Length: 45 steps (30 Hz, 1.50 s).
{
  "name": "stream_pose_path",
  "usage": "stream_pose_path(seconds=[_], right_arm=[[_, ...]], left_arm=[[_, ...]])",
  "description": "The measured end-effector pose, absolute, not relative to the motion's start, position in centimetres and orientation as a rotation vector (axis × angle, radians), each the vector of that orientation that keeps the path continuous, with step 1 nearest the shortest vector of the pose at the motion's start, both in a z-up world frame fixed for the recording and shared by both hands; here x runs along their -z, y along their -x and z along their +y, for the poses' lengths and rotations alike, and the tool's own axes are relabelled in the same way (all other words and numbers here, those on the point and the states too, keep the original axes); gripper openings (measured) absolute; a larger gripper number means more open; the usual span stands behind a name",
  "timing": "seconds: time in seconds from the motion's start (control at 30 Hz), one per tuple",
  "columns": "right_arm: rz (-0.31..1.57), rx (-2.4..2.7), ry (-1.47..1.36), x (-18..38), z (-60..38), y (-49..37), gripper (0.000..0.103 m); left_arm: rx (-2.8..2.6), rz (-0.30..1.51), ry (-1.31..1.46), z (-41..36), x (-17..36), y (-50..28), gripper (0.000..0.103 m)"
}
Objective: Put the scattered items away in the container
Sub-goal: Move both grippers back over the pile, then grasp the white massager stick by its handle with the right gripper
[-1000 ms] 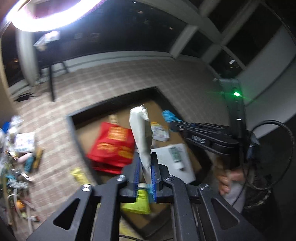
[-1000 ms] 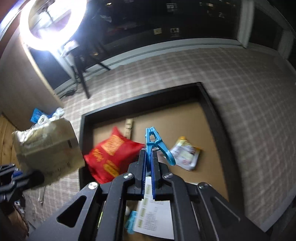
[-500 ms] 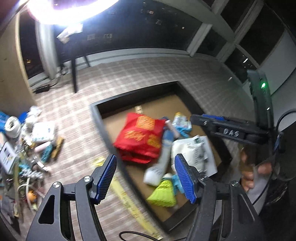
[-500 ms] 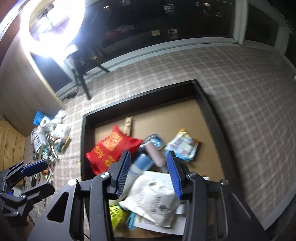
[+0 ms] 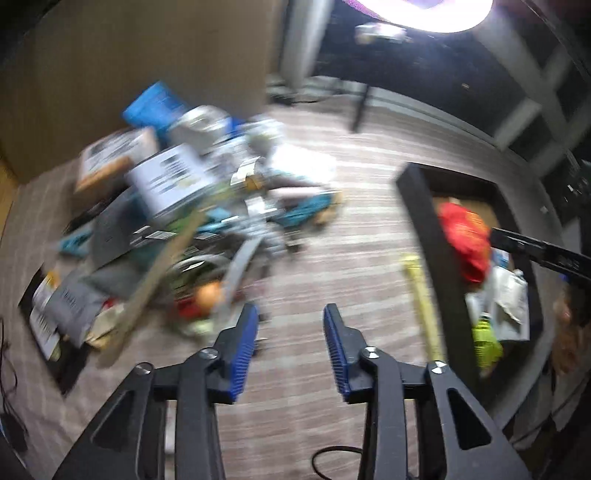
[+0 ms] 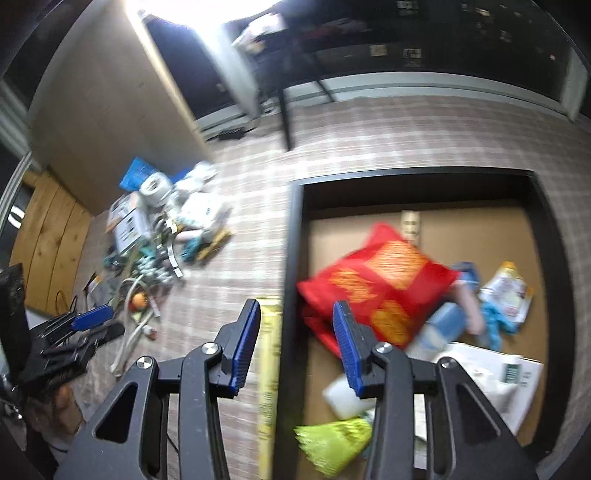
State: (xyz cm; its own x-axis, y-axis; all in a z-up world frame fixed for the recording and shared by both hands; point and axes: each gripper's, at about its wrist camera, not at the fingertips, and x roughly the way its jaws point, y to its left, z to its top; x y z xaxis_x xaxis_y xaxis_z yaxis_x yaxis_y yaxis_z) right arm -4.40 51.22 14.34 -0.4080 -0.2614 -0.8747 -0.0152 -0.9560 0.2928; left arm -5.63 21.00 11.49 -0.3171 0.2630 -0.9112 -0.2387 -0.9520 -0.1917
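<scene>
The container is a black-rimmed box (image 6: 292, 236) with a cardboard floor; it also shows at the right of the left wrist view (image 5: 421, 218). Inside lie a red snack bag (image 6: 380, 284), a white pouch (image 6: 491, 373), a yellow-green shuttlecock (image 6: 332, 439) and a blue clip (image 6: 495, 325). A blurred pile of scattered items (image 5: 177, 221) lies on the carpet at left, also in the right wrist view (image 6: 162, 229). My left gripper (image 5: 291, 325) is open and empty over bare carpet, right of the pile. My right gripper (image 6: 293, 321) is open and empty above the box's left rim.
A long yellow strip (image 6: 269, 369) lies on the carpet along the box's left rim, also in the left wrist view (image 5: 421, 295). A wooden panel (image 6: 110, 110) and a tripod leg (image 6: 284, 118) stand behind. A ring light (image 5: 424, 11) glares above.
Both grippers opened and dropped their items, the white pouch and the blue clip, into the box. The left gripper then swung left toward the pile; the right shifted left over the box's rim.
</scene>
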Motion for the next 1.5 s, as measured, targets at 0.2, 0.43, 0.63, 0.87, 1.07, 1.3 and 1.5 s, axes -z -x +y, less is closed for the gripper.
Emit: stream_pose_path(seconds=[0.2,0.43,0.63,0.87,1.07,1.3,1.5], right_arm=[[-0.386,2.366,-1.603,-13.5,45.5,5.5,0.04],[-0.366,2.22,-1.583,-12.5,37.8,6.8,0.039],[-0.35,2.135,-1.599,-10.9,32.0,8.0,0.039],[-0.354,2.087,-1.675,-8.7,28.1,10.6,0.039],[-0.329,2.082,-1.735,-7.3,26.7,11.9,0.028],[-0.371,2.093,-1.761,-6.5,27.3,12.2,0.015],[-0.353,2.138,-1.761,-6.9,28.4,11.5,0.011]], left_arm=[[-2.405,-0.096,1.673,15.2,-9.5,6.1,0.033],[-2.384,-0.185,1.734,12.0,-7.6,6.5,0.033],[-2.284,-0.171,1.719,12.5,-6.6,4.4,0.034],[-2.243,-0.061,1.726,14.0,-5.1,2.6,0.035],[-2.228,-0.03,1.732,14.5,-4.4,2.0,0.033],[-2.171,0.0,1.714,15.8,-4.3,1.3,0.015],[-2.09,-0.01,1.705,18.2,-4.3,0.4,0.012]])
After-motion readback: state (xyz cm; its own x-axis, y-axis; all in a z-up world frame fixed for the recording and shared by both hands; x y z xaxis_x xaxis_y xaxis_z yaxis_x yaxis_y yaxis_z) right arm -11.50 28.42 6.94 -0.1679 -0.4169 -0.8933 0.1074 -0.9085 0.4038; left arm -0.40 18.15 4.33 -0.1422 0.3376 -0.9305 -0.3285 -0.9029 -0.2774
